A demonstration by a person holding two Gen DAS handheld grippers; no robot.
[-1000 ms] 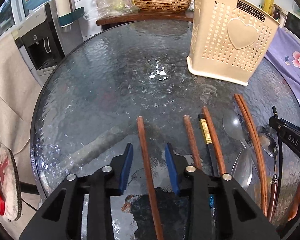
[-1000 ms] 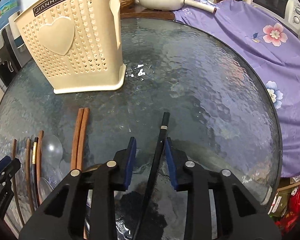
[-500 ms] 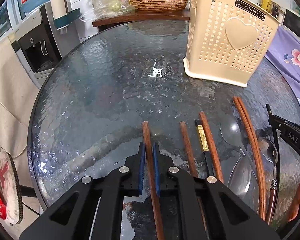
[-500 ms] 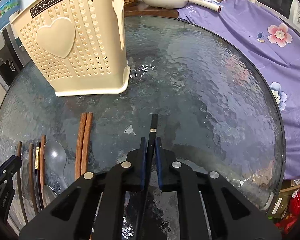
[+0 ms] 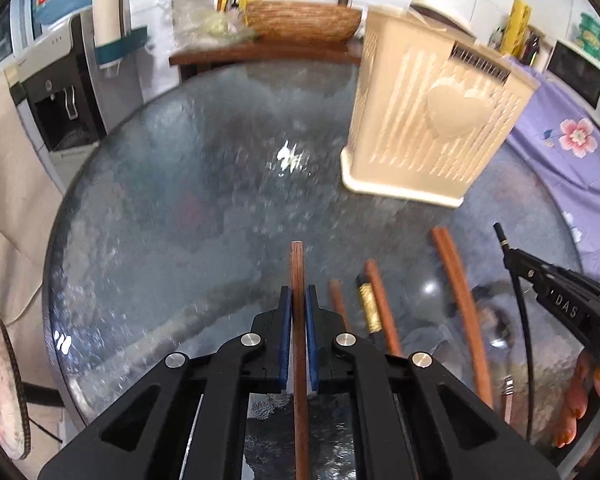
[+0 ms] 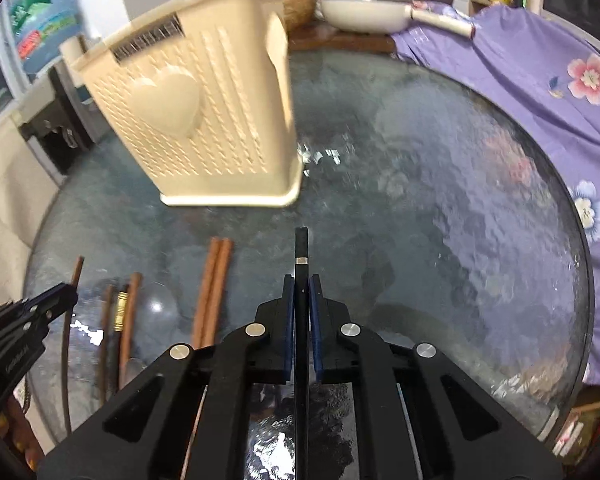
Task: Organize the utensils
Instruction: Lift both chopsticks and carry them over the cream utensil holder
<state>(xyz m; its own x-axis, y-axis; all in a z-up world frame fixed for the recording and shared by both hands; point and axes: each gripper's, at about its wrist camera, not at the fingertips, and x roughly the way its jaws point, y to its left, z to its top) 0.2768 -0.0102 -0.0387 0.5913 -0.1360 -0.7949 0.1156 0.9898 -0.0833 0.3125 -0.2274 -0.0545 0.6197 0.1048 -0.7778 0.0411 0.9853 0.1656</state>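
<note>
My left gripper (image 5: 297,294) is shut on a brown wooden chopstick (image 5: 297,268) and holds it above the glass table (image 5: 160,200). My right gripper (image 6: 301,282) is shut on a black chopstick (image 6: 301,248), also lifted off the table. The right gripper also shows at the right of the left wrist view (image 5: 512,258). A cream perforated utensil holder (image 5: 432,128) with a heart stands upright ahead; it also shows in the right wrist view (image 6: 196,120). More brown chopsticks (image 5: 460,300), a black one with a gold band (image 5: 368,308) and clear spoons (image 5: 432,292) lie on the table.
A purple flowered cloth (image 6: 540,80) covers the table's right side. A wooden side table with a wicker basket (image 5: 304,20) stands behind. A water dispenser (image 5: 60,92) stands at the left. A white pan (image 6: 364,12) sits beyond the holder.
Both grippers have risen off the table with their chopsticks and moved toward the holder. A second ago both were open around the chopsticks; they have since shut on them.
</note>
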